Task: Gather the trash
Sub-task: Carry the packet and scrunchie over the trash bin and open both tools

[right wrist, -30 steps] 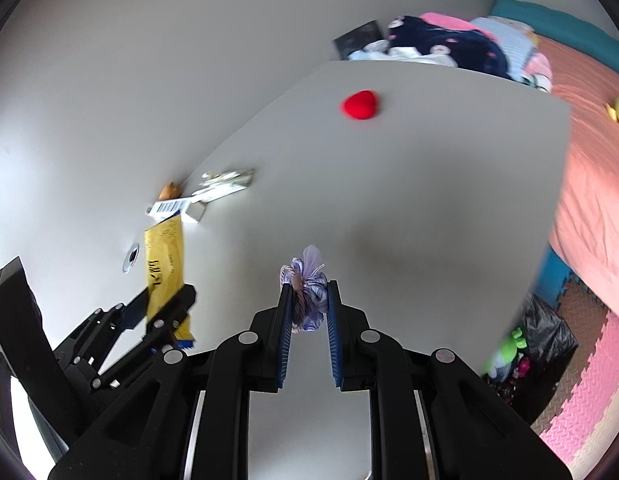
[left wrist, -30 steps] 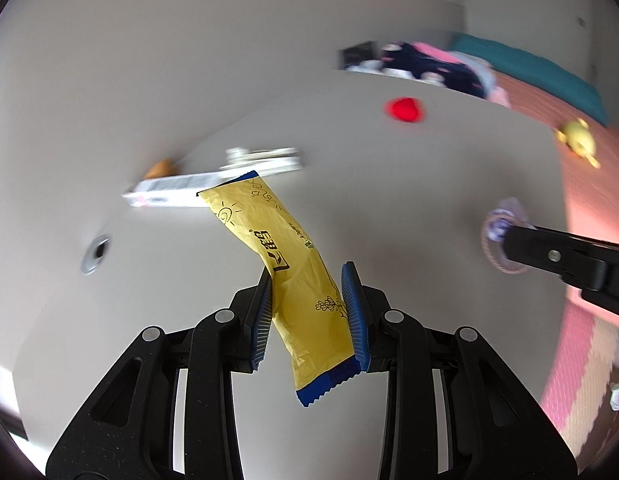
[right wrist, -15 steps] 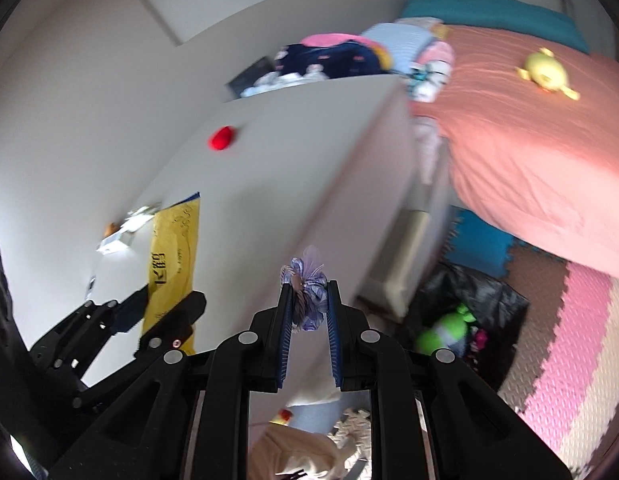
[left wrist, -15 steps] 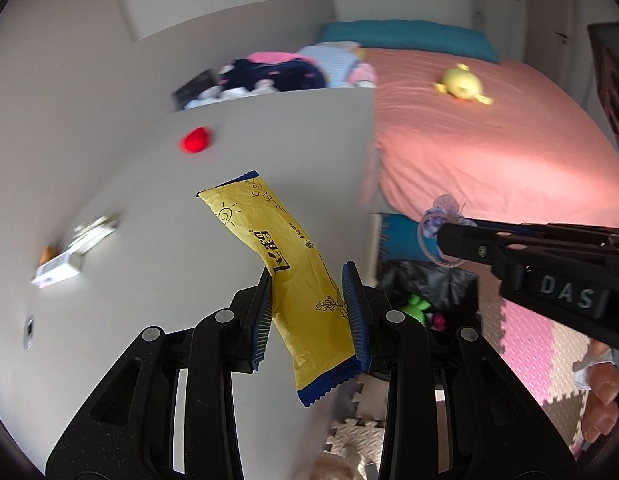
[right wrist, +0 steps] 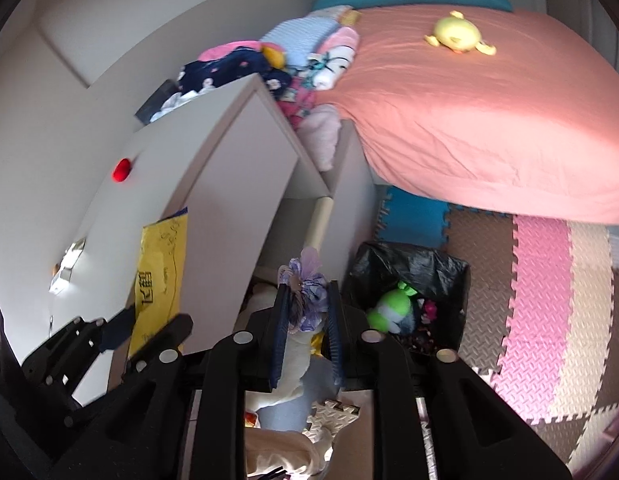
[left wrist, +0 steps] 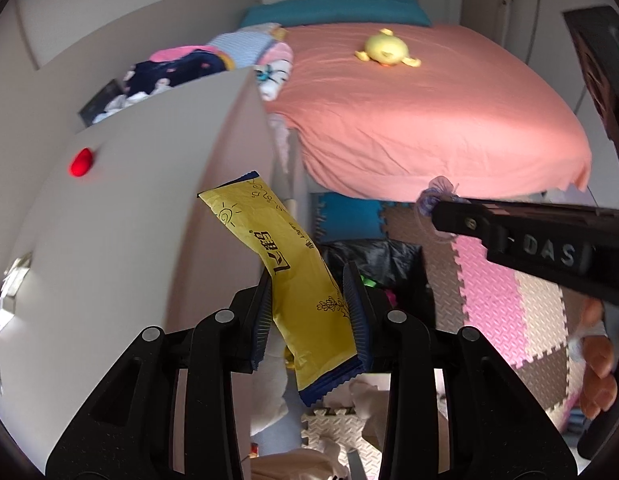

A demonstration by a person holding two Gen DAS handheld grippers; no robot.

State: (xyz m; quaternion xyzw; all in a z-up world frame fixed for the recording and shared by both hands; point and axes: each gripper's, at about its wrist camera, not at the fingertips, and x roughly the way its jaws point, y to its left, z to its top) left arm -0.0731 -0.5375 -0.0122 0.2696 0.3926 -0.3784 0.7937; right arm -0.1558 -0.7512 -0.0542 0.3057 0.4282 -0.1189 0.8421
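My left gripper [left wrist: 307, 300] is shut on a long yellow snack wrapper [left wrist: 285, 276] with blue ends, held in the air past the table's edge. It also shows in the right wrist view [right wrist: 159, 272]. My right gripper [right wrist: 305, 312] is shut on a small crumpled purple wrapper [right wrist: 305, 296]; its tip shows in the left wrist view [left wrist: 439, 196]. A bin lined with a black bag [right wrist: 409, 268] stands on the floor below and right of the right gripper, with a green toy [right wrist: 391, 306] inside.
The white table [left wrist: 121, 208] is at the left, with a red object [left wrist: 81, 162] and a white packet [right wrist: 65, 272] on it. A bed with a salmon sheet [left wrist: 421, 104] and a yellow plush [left wrist: 385, 48] lies beyond. Foam mats [right wrist: 549, 300] cover the floor.
Both grippers swung right from over the table to past its edge, still holding their wrappers. The bed, floor mats and black-lined bin came into view.
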